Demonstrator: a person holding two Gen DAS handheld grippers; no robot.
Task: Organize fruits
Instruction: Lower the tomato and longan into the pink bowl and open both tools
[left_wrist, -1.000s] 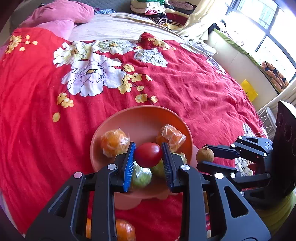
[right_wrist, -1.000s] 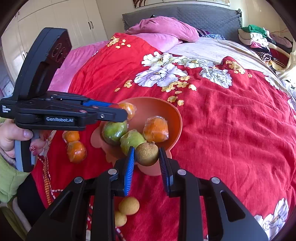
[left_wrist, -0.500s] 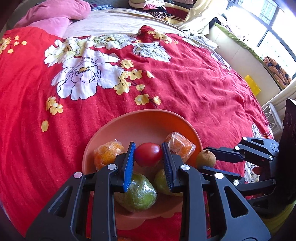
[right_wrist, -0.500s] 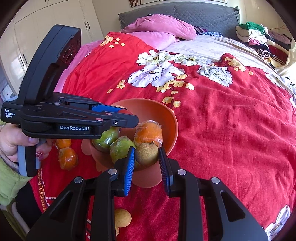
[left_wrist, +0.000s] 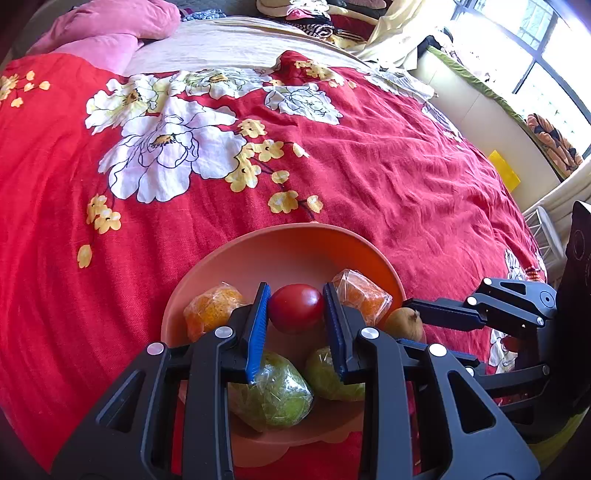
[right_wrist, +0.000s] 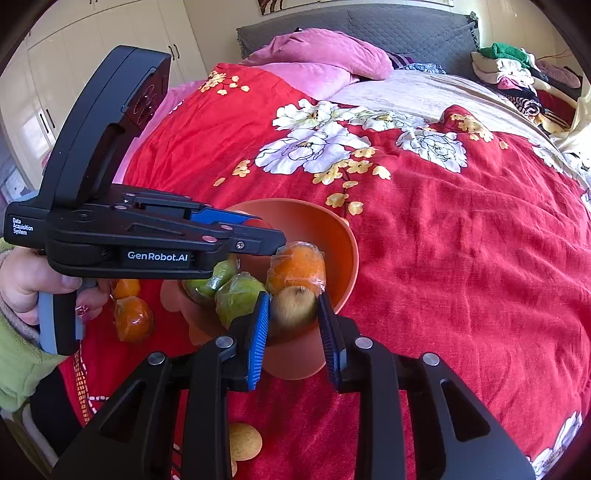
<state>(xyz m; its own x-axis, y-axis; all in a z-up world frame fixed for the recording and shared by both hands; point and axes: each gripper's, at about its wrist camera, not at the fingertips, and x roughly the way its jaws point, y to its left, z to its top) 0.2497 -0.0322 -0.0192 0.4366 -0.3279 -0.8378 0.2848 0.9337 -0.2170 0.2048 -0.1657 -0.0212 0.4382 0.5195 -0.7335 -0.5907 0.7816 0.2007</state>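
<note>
An orange bowl (left_wrist: 291, 247) sits on the red flowered bedspread; it holds two wrapped oranges (left_wrist: 212, 312) and two wrapped green fruits (left_wrist: 277, 395). My left gripper (left_wrist: 295, 308) hangs over the bowl's middle, shut on a red round fruit (left_wrist: 297, 304). In the right wrist view the left gripper (right_wrist: 269, 240) reaches over the bowl (right_wrist: 332, 229) from the left. My right gripper (right_wrist: 293, 314) is shut on a brown round fruit (right_wrist: 293, 304) just above the bowl's near rim, next to a wrapped orange (right_wrist: 297, 266).
Two wrapped oranges (right_wrist: 133, 323) lie on the bedspread left of the bowl, and a pale round fruit (right_wrist: 243, 441) lies near me. A hand (right_wrist: 33, 280) grips the left tool. Pink pillows (right_wrist: 314, 59) and piled clothes (right_wrist: 517, 70) are at the far end.
The left gripper with the red fruit came forward and down over the bowl. The right gripper carried the brown fruit from in front of the bowl to its rim.
</note>
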